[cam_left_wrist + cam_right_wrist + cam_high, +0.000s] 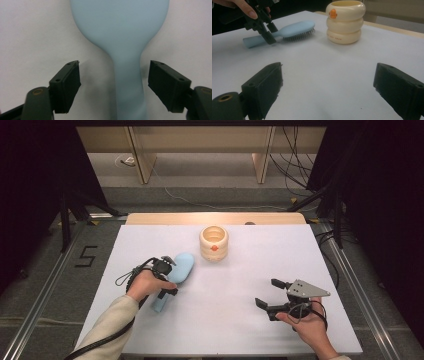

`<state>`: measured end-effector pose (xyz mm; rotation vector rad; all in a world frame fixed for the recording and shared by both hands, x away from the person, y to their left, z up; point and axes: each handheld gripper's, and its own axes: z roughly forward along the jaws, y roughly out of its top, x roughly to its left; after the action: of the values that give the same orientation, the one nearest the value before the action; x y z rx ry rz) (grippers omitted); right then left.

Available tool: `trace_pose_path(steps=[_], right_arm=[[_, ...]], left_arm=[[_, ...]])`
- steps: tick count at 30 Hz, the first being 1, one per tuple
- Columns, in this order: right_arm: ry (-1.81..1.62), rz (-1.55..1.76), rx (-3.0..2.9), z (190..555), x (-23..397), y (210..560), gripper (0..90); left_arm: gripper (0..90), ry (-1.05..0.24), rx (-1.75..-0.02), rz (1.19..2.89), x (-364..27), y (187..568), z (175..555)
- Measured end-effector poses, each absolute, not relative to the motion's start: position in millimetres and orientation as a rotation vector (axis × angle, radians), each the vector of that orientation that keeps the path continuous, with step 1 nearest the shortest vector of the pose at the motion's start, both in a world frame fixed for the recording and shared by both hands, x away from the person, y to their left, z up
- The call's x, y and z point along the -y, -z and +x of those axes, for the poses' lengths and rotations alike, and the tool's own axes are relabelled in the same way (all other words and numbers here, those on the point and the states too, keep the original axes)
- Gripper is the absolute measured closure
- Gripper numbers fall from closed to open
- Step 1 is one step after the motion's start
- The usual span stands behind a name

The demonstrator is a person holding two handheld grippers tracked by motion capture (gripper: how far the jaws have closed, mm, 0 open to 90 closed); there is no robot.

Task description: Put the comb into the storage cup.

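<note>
The blue hairbrush [176, 275] lies flat on the white bench [235, 320], bristles down, on the left side. Its round head points toward the far edge & its handle points back toward the person.

The left gripper [166, 279] is right over the handle, held by the left hand [145, 284]. In the left gripper view the handle [128, 85] runs up the middle btwn the two black fingers [66, 86]. There's a gap on each side, so the fingers are released, not pinching yet. The right-hand one in that view sits closer to the handle than the other. Only white bench shows in the gaps.

The right gripper [272, 296] is on the right side of the bench, well apart from the brush. The right hand [310, 325] holds it low. Its fingers [263, 87] stand wide, released, w/ just bare bench btwn them. It points across the bench toward the brush & the cup.

Other stuff: a cream cup [214, 243] that looks like 3 fat rings stacked up, w/ a small orange mark on the side. It stands upright near the far edge, just past the brush head & a bit to the right. It's near the head but not touching. Nothing lies btwn the brush & the cup.

Past the bench is a gray floor w/ cables [295, 165] & wooden legs [141, 157]. A "5" [86, 256] is marked on the floor at left.
</note>
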<state>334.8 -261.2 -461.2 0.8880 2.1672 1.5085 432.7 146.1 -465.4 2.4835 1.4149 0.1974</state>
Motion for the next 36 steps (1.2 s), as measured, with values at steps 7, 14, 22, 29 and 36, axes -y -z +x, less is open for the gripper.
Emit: trace_pose_path(steps=[7, 14, 22, 29, 36], right_arm=[[-1.509, 0.887, -2.167, 334.8, 260.9, 461.2, 9.7], [-1.509, 0.889, -2.166, 334.8, 260.9, 461.3, 9.7], [-1.507, 0.886, -2.167, 335.1, 261.0, 461.6, 9.7], [-1.507, 0.887, -2.166, 335.0, 261.2, 461.4, 9.7], [-1.506, 0.885, -2.167, 335.0, 261.1, 461.5, 9.7]], left_arm=[[38.0, -0.185, -1.423, 2.474, -143.1, 465.7, 433.3], [44.6, -0.178, -1.435, 2.479, -141.8, 466.3, 434.9], [50.4, -0.171, -1.43, 2.488, -139.4, 466.4, 436.3], [54.4, -0.171, -1.422, 2.499, -137.8, 465.9, 437.5], [59.0, -0.164, -1.452, 2.48, -137.0, 465.4, 438.1]])
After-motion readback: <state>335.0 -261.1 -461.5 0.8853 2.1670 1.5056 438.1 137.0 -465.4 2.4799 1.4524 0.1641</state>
